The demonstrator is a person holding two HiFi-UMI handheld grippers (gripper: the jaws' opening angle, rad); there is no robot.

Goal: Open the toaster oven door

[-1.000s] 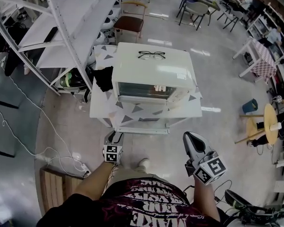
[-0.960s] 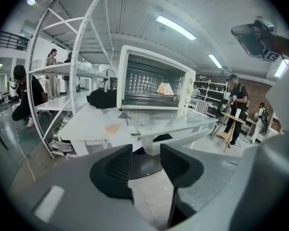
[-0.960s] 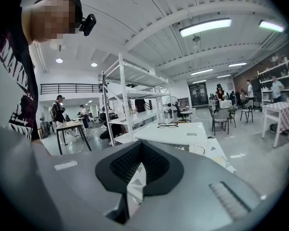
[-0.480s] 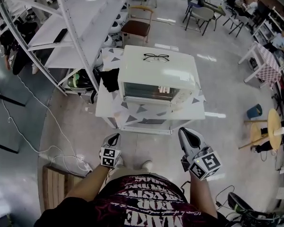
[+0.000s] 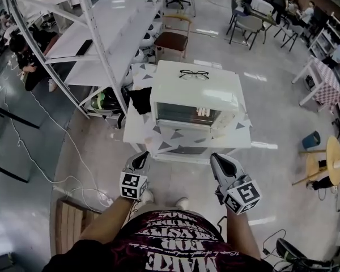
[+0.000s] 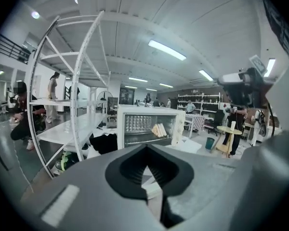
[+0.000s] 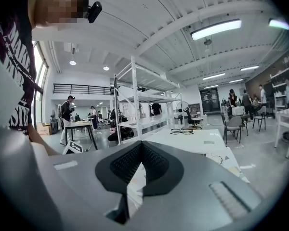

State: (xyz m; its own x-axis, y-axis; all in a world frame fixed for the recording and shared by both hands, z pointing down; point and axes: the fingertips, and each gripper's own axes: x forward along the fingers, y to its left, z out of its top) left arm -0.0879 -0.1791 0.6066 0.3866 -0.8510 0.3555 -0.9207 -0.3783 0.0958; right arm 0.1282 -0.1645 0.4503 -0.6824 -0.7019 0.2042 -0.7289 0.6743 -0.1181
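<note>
On counter (image 5: 158, 136): toaster oven door (image 5: 187, 114) shut; left hand-held gripper (image 5: 141, 159) and right hand-held gripper (image 5: 217, 162) closed, empty. Risk: hard tug drags toaster oven (image 5: 197, 89), eyeglasses (image 5: 194, 74) slide.

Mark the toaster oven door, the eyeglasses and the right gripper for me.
toaster oven door (image 5: 187, 114): head view, middle of the glass front.
eyeglasses (image 5: 194, 74): head view, the bridge between the lenses.
right gripper (image 5: 217, 160): head view, the tip where its jaws meet.

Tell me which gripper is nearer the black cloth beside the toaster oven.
Left. The left gripper hangs short of the table, roughly in line with the black cloth left of the toaster oven. The right gripper is opposite the oven's right end, farther off.
</note>
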